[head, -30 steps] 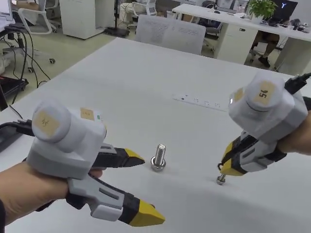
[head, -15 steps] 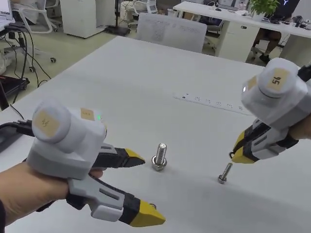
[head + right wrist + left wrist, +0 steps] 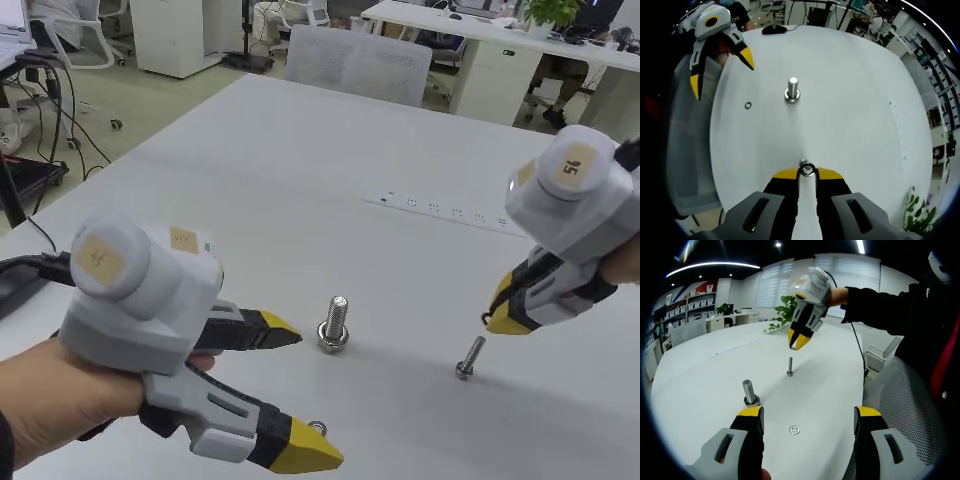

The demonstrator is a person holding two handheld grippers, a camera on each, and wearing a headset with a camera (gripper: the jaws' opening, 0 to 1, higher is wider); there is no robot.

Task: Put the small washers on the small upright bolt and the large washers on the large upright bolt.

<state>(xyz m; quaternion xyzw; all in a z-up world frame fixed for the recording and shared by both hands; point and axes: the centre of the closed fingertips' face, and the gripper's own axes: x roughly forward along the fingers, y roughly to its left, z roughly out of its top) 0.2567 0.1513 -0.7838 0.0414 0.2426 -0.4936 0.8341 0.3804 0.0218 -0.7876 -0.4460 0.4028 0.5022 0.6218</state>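
- While the large bolt (image 3: 334, 322) stands on its head on the white surface (image 3: 250, 180), long axis vertical and threads up, we see a wider metal ring at its base.
- The small bolt (image 3: 468, 357) also stands head-down, to the right of the large one. The head view shows its shank leaning right; the left gripper view shows it straight.
- We hold the right claw (image 3: 503, 322) just above the small bolt, jaws together, tips aimed down at it. A ring shape at its tips in the right gripper view may be that bolt end-on; we cannot tell.
- Our left claw (image 3: 296, 392) is spread wide, low near the large bolt.
- The left gripper view shows a loose washer (image 3: 794, 430) lying flat between those jaws; the head view puts it just beside the near tip.
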